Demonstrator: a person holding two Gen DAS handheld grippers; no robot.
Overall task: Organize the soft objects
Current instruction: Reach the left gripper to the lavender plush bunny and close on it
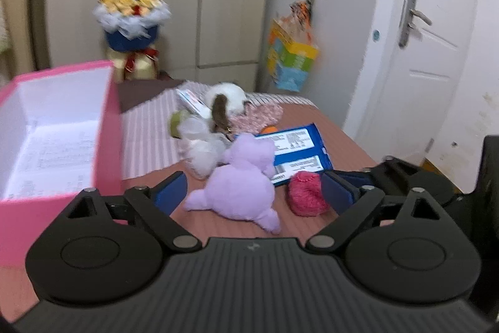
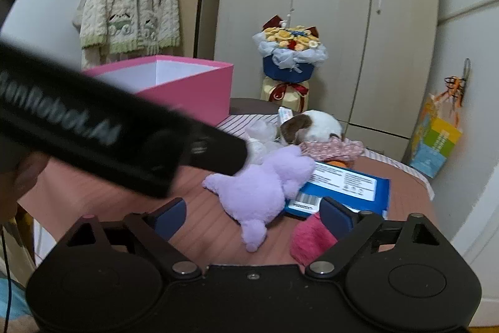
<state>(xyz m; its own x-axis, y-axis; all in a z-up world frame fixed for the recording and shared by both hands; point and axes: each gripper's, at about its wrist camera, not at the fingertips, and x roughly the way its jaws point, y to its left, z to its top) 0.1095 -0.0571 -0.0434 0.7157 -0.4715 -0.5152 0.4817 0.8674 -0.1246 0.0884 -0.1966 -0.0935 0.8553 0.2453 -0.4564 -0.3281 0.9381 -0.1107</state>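
Left wrist view: the left gripper (image 1: 254, 191) stands wide with nothing between its pads, and the lilac plush toy animal (image 1: 241, 183) lies on the brown striped table (image 1: 343, 142) straight ahead, its long axis running away from the camera. In the right wrist view the right gripper (image 2: 254, 216) is equally wide and empty, with the toy ahead but angled. The open pink cardboard box (image 1: 106, 127) sits to the left, so the left hand looks better placed.

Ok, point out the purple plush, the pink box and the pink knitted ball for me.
purple plush (image 1: 240, 192): left wrist view, on its body.
pink box (image 2: 193, 89): right wrist view, on its front outer wall.
pink knitted ball (image 1: 305, 192): left wrist view, on its middle.
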